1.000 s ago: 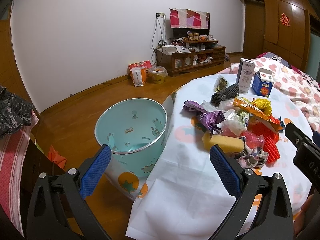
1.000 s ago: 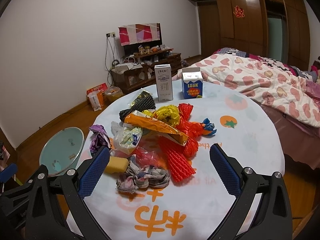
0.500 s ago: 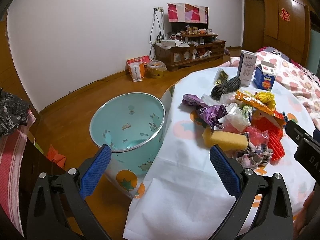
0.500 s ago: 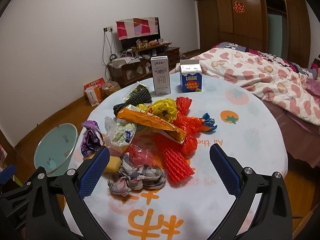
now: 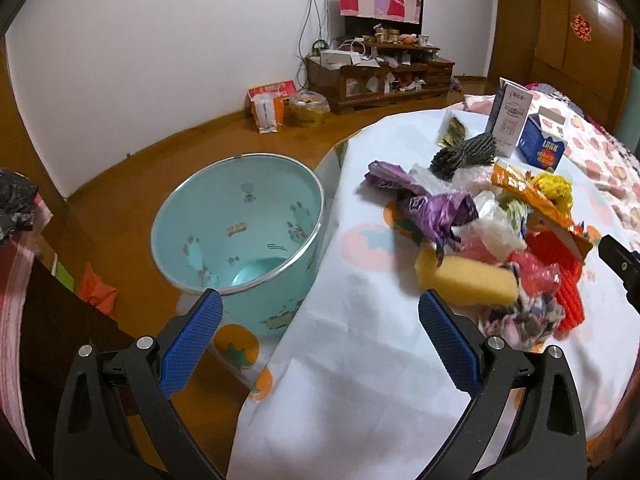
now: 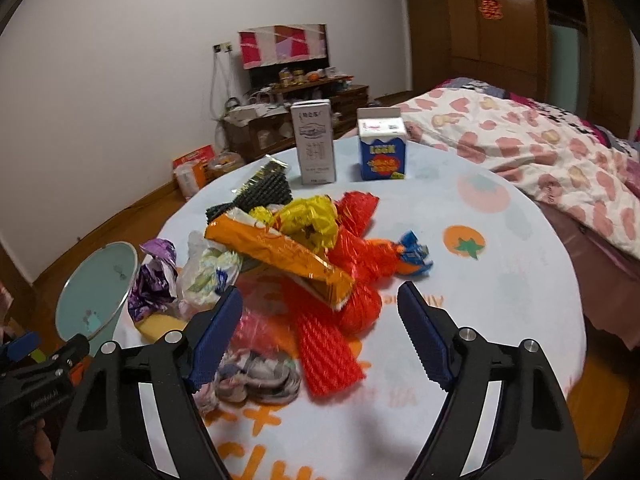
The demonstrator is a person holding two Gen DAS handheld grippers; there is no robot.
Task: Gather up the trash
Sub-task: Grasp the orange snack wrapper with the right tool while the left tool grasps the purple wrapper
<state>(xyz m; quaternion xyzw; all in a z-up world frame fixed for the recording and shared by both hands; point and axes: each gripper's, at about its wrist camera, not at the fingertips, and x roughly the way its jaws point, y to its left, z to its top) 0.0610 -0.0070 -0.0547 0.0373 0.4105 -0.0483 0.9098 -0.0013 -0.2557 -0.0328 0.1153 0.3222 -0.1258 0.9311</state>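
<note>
Tablecloth (image 6: 500, 280) below — right gripper (image 6: 320, 320) narrowing, empty.

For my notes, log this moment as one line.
stage: approach | left tool: open, empty, over table edge beside bin | right tool: jaws just closing, nothing gripped, over trash pile | bin: empty

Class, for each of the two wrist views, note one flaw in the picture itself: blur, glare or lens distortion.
Left wrist view: fisheye bends the wall line and rounds the teal bin; the yellow sponge and the rag beside it are smeared. Right wrist view: the near trash pile and the tablecloth lettering are blurred, while the two cartons stay sharp; glare shines on the wardrobe doors.
</note>
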